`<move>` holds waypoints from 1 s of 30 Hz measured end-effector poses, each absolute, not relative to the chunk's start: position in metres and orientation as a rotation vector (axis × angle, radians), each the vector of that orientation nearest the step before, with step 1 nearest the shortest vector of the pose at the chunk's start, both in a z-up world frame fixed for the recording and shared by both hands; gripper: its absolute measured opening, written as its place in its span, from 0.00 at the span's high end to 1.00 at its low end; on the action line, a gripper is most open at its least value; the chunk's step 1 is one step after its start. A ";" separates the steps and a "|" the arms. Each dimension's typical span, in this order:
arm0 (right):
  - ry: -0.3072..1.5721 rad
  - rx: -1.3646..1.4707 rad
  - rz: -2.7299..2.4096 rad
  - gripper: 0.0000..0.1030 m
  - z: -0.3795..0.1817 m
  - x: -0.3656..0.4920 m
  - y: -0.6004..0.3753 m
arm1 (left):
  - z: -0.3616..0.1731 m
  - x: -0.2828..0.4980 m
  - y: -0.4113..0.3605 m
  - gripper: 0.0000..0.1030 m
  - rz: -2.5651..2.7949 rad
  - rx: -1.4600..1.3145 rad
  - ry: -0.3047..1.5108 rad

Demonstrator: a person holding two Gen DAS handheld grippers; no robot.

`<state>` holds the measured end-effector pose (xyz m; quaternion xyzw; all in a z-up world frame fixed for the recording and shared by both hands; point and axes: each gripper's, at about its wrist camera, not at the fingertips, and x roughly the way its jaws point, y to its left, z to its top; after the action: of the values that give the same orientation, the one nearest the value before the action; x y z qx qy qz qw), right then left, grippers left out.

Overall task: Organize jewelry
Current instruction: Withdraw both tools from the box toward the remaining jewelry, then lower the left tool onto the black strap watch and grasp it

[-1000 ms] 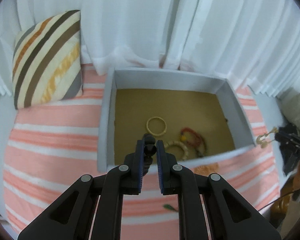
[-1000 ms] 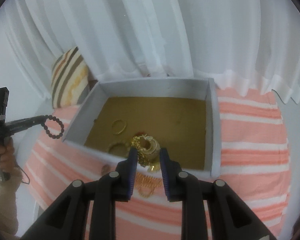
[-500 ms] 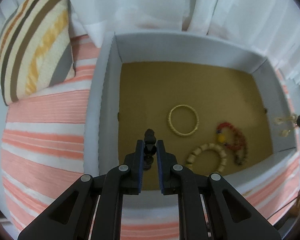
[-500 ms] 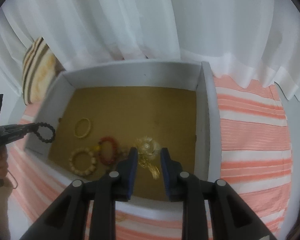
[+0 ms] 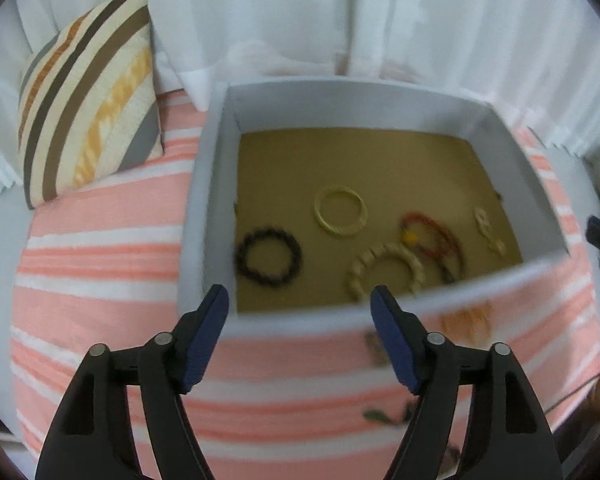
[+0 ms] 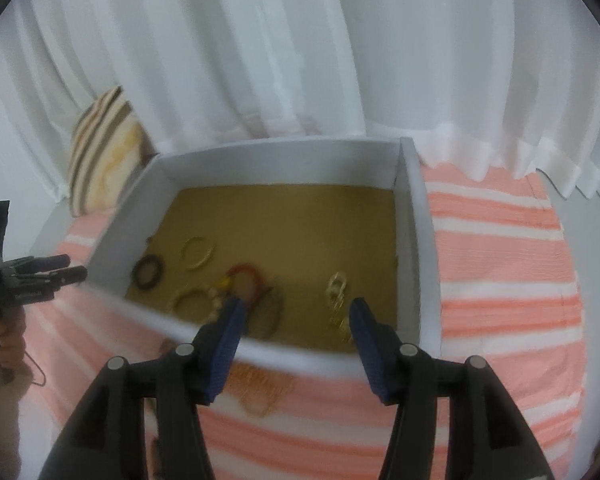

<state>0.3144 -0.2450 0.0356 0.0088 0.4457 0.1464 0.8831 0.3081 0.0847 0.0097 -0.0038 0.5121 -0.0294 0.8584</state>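
Here no writing is legible; both the left gripper (image 5: 300, 304) and right gripper (image 6: 298, 316) gape empty over the box (image 5: 204, 208), whose floor holds the black bracelet (image 5: 269, 256) and gold chain (image 6: 337, 292), while only the right view shows the left gripper from outside

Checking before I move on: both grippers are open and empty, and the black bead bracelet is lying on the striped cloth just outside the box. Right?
Not quite. Both the left gripper and the right gripper are open and empty, but the black bead bracelet lies inside the box, on its brown floor near the left wall, not on the striped cloth. The left wrist view shows it.
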 end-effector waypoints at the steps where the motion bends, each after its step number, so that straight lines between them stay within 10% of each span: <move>1: 0.925 0.020 0.307 0.46 0.035 0.302 -0.245 | 0.009 0.296 0.081 0.26 -0.072 -0.005 1.079; 30: 1.065 0.013 0.312 0.46 -0.061 0.039 -0.222 | -0.079 0.060 0.030 0.26 -0.139 -0.095 1.224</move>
<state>0.0392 -0.2224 -0.0607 0.0063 0.5057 0.1480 0.8499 0.0600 0.0301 -0.0790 -0.0445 0.5736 -0.0650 0.8153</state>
